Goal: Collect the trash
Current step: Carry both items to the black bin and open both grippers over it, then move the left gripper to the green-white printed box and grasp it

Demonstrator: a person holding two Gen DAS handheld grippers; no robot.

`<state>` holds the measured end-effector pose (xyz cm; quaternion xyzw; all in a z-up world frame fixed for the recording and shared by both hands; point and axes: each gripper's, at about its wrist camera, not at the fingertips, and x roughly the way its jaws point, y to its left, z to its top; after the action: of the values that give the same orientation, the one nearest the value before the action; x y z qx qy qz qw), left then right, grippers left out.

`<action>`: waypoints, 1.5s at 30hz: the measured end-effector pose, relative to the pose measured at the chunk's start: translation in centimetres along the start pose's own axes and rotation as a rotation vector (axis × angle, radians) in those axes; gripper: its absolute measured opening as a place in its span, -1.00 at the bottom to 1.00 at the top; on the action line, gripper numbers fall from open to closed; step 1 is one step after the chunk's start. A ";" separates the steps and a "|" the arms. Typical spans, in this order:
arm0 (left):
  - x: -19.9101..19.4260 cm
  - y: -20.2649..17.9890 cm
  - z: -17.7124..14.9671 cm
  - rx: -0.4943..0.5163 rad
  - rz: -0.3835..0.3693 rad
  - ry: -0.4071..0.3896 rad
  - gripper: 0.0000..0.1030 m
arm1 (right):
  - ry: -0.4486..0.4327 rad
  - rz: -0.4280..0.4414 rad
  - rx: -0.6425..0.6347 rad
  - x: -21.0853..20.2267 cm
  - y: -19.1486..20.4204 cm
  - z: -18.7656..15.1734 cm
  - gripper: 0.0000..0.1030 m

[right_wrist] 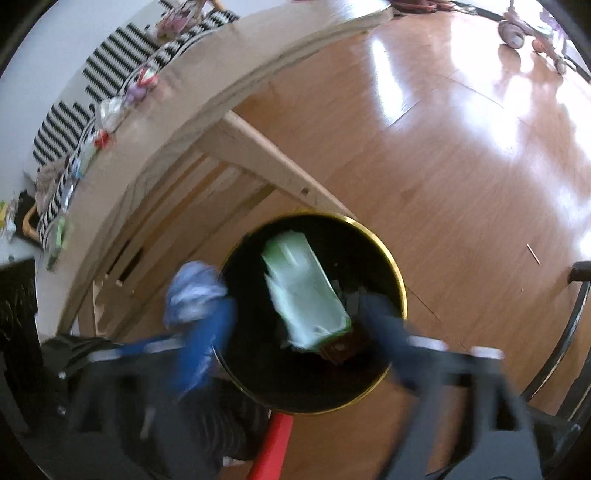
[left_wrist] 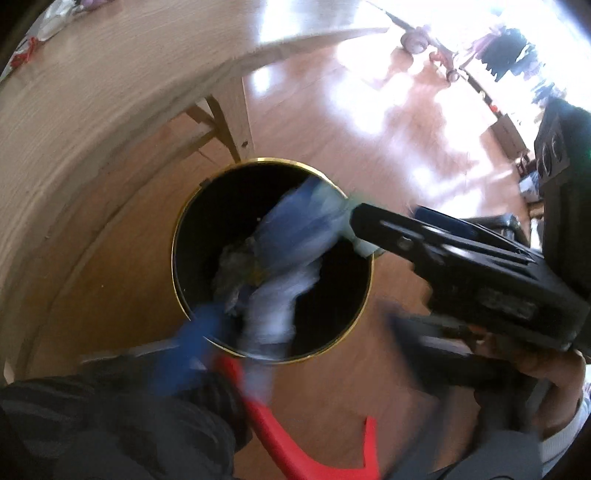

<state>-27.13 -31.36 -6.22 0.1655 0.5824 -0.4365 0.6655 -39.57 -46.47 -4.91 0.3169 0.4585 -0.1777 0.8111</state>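
A black trash bin with a gold rim (left_wrist: 177, 236) (right_wrist: 400, 284) stands on the wood floor beside the table leg. Crumpled trash (left_wrist: 232, 266) lies inside it. In the left wrist view my left gripper (left_wrist: 295, 328) is open over the bin, and a blue-and-white wrapper (left_wrist: 291, 236) is in the air between the fingers, blurred. My right gripper (right_wrist: 291, 325) is open above the bin, and a pale green wrapper (right_wrist: 303, 291) is loose between its fingers. The right gripper also shows in the left wrist view (left_wrist: 443, 251). A blue-white wrapper (right_wrist: 192, 291) sits by the left finger.
A light wood table (left_wrist: 92, 92) (right_wrist: 184, 103) stands over the bin at left, with more wrappers (right_wrist: 110, 110) on it. A red plastic object (left_wrist: 295, 443) (right_wrist: 269, 450) lies near the bin's near side. A black chair frame (right_wrist: 569, 332) is at right. Toy tricycles (right_wrist: 532, 33) stand far off.
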 end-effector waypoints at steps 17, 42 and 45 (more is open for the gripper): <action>-11.1 2.4 0.2 -0.021 -0.119 -0.332 0.88 | -0.193 0.011 0.050 -3.8 1.0 2.7 0.86; -16.9 27.6 2.3 -0.014 0.267 -0.221 0.88 | -0.166 0.028 -0.140 -0.1 11.3 5.3 0.86; -16.1 28.3 2.8 0.088 0.290 -0.164 0.88 | -0.164 0.022 -0.147 0.2 11.7 5.8 0.86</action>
<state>-2.53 -11.19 1.19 0.2406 0.4767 -0.3731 0.7587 -29.08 -41.76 1.23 0.2459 0.3989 -0.1598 0.8689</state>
